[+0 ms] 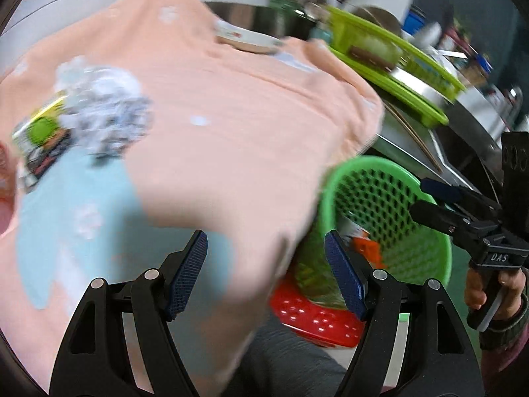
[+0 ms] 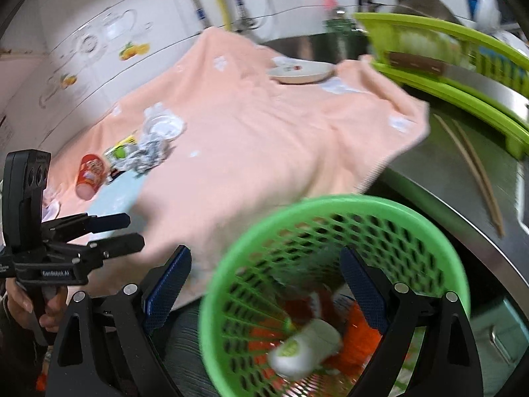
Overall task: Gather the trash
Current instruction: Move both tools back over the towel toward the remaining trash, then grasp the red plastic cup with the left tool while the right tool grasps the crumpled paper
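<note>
1. The green basket [image 2: 334, 284] stood at the near right edge of the surface [image 2: 439, 178], off the corner of the peach cloth [image 2: 251, 139] that covered most of it.
2. Some trash was already inside the basket: a white cup [image 2: 305, 350] lying on its side and orange wrappers [image 2: 360, 330] beneath it. That part of the job looked done.
3. More trash was left on the far left of the cloth: a red cup [image 2: 88, 175] tipped on its side, a crumpled silver wrapper [image 2: 148, 155] just beside it, a green and yellow packet [image 2: 120, 150] between the two, and a clear plastic lid [image 2: 163, 125] a little farther back.
4. A shallow plate [image 2: 301, 71] sat at the far end of the cloth; whether it counted as trash could not be told.
5. The left tool [image 1: 266, 274] had its jaws spread apart with nothing between them; it hung over the near edge of the cloth, with the basket to its right.
6. The right tool [image 2: 266, 297] also stood wide apart and empty; the basket's rim showed between its fingers, but no pad pressed on it.
7. Judged from this, the task was partly done: a few pieces were collected, and at least four on the left were not yet picked up.
8. Both views were blurred, so small scraps on the cloth could not be ruled out.
9. A pair of chopsticks [image 2: 472, 175] lay on the bare metal at the right, well apart from the trash.
</note>
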`<state>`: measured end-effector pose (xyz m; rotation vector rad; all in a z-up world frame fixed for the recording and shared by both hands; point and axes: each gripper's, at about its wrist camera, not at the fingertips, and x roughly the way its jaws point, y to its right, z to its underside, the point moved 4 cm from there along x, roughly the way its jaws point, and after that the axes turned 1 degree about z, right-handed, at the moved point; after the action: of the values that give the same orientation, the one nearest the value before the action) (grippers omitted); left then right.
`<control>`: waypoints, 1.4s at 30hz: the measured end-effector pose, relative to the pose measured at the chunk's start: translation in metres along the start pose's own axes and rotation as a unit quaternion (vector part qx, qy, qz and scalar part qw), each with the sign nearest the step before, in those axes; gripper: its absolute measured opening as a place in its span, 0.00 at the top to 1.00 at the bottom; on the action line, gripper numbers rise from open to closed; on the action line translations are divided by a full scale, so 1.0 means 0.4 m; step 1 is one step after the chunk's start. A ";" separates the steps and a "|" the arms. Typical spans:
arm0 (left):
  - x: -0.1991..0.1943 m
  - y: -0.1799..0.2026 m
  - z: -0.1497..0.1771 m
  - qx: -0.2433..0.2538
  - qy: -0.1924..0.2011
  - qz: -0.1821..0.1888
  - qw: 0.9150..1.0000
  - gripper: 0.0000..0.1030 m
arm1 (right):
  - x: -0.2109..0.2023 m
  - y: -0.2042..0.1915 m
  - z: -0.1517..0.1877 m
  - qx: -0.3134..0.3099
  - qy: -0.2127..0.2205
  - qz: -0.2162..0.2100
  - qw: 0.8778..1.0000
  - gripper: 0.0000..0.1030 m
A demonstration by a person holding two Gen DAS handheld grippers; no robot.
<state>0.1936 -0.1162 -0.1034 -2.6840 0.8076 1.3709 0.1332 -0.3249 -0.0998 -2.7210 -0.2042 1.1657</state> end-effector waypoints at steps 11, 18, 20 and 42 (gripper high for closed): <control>-0.127 -0.263 -0.012 -0.080 0.041 -0.077 0.993 0.29 | 0.137 -0.205 -0.125 -0.054 -0.023 -0.081 0.995 0.15; -0.201 -0.407 -0.033 -0.115 0.068 -0.119 0.984 0.29 | 0.240 -0.337 -0.219 -0.086 -0.035 -0.117 0.989 0.15; -0.216 -0.441 -0.037 -0.125 0.074 -0.130 0.981 0.29 | 0.276 -0.372 -0.245 -0.095 -0.039 -0.124 0.987 0.18; -0.199 -0.783 -0.110 -0.243 0.078 -0.176 0.951 0.18 | 0.579 -0.498 -0.355 -0.071 -0.093 -0.140 0.983 0.32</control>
<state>0.3308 0.1788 -0.0814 -3.1148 -0.0380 1.4248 0.3835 -0.1009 -0.1239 -2.5836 -0.6959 1.3615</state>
